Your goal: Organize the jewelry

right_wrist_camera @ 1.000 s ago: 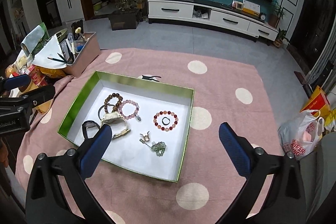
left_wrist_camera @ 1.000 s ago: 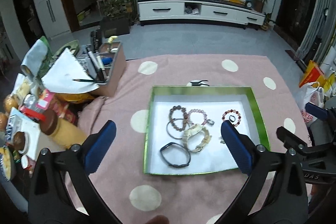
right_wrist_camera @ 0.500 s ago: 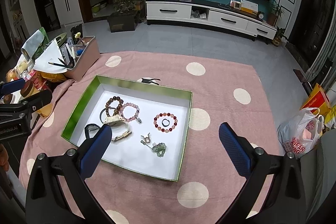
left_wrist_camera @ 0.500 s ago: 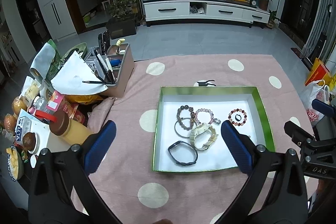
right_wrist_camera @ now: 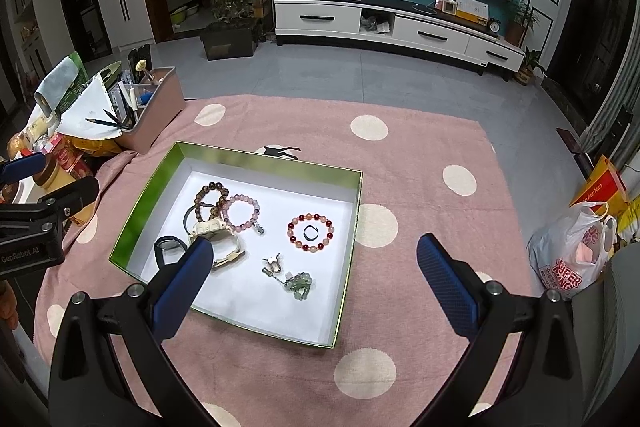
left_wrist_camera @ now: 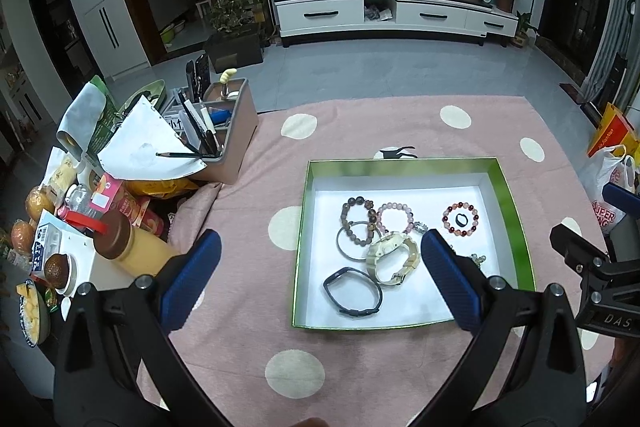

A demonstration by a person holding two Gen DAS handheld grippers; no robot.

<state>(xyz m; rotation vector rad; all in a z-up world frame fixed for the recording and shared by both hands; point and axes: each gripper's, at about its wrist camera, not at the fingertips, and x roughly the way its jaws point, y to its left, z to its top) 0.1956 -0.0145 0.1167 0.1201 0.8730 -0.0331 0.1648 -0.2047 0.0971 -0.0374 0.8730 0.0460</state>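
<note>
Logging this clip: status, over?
Left gripper and right gripper open, empty, above cloth. Jewelry untouched in green box. Nothing blocking.

the left tongs (left_wrist_camera: 320, 279) hang with their blue-padded fingers (left_wrist_camera: 192, 279) spread wide, holding nothing. the right tongs (right_wrist_camera: 316, 283) gape just as wide and are likewise empty. each pair shows at the edge of the other's view, side by side and apart.
</note>
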